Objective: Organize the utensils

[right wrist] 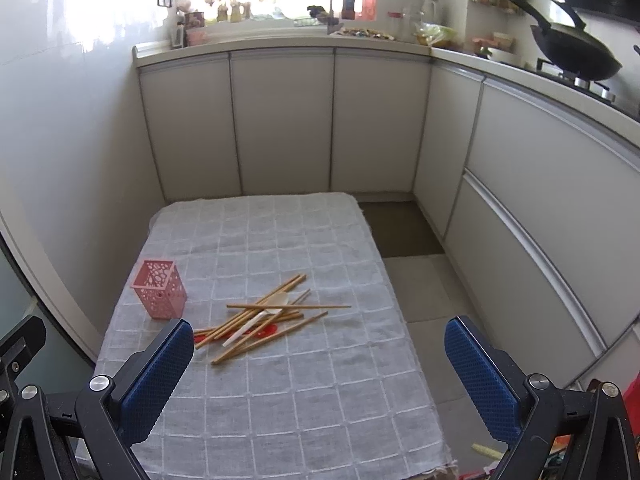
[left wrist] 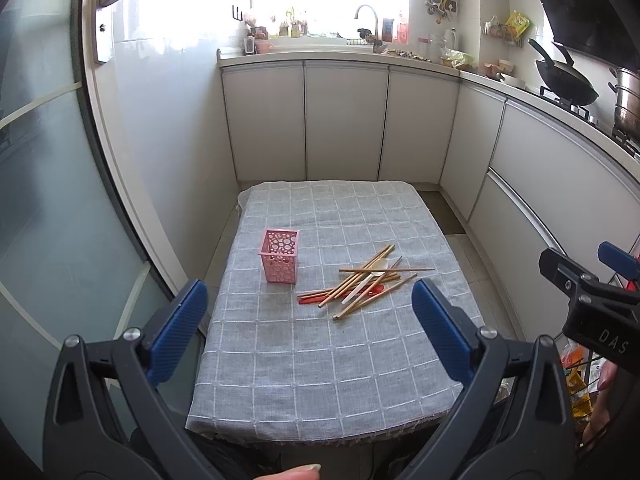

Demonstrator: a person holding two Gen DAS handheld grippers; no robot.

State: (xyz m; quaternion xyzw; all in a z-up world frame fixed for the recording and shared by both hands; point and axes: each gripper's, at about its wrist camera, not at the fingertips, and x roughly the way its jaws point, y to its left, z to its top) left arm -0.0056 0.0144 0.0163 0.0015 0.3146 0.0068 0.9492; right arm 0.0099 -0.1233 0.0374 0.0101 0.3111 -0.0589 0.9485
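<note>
A pink perforated holder [left wrist: 280, 256] [right wrist: 160, 294] stands upright on the grey checked tablecloth [left wrist: 328, 360] [right wrist: 288, 400], left of centre. To its right lies a loose pile of wooden chopsticks [left wrist: 364, 280] [right wrist: 264, 316] with a white spoon [left wrist: 370, 276] [right wrist: 260, 314] and a red spoon [left wrist: 372, 291] [right wrist: 266, 330] among them. My left gripper [left wrist: 310, 304] is open and empty, above the table's near edge. My right gripper [right wrist: 320, 344] is open and empty, near the table's right side; it also shows at the right edge of the left wrist view [left wrist: 580, 280].
White cabinets [left wrist: 344, 120] [right wrist: 280, 120] run behind and along the right of the table. A glass door [left wrist: 40, 200] stands at the left. A wok [left wrist: 566, 78] [right wrist: 576, 58] sits on the stove at the right. Tiled floor [right wrist: 424, 280] lies right of the table.
</note>
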